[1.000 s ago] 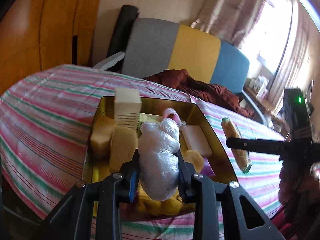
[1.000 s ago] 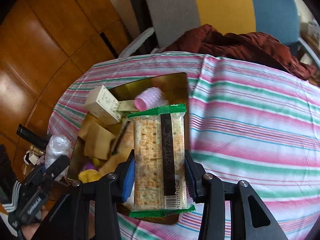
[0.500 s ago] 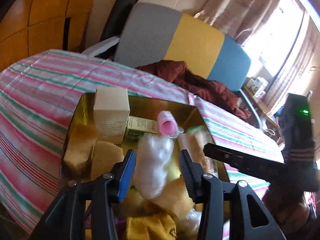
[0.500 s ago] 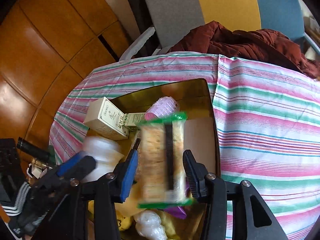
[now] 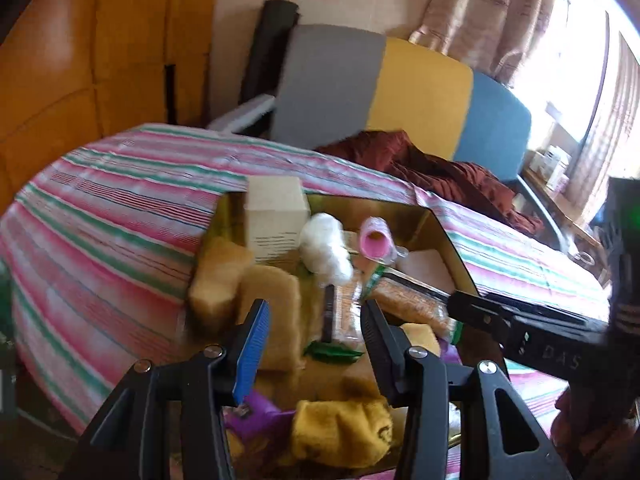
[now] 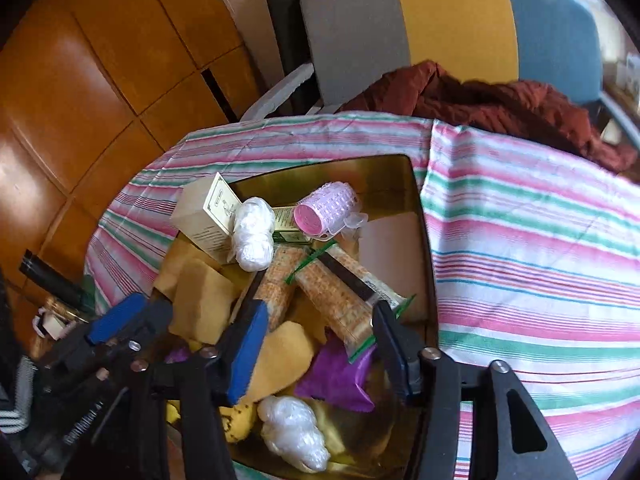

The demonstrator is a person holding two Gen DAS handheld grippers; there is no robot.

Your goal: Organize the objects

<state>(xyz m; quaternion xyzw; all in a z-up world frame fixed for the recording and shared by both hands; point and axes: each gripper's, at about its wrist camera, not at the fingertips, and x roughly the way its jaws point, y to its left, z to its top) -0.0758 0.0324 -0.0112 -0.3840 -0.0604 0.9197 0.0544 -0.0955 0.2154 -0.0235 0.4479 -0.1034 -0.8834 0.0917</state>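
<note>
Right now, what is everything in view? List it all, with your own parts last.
tray: 1, gold, on the tablecloth
box: 1, cream, tray's far left
plastic wads: 2, white, one by the box, one at the tray's near end
curler: 1, pink, far end of tray
cracker packs: 2, green-edged, mid tray
sponges: several, yellow, tray's left
purple wrapper: 1, near end
tablecloth: 1, striped pink, green, white
chair: 1, grey, yellow, blue
cloth: 1, maroon, on the chair
left gripper: open, over the tray
right gripper: open, over the tray
</note>
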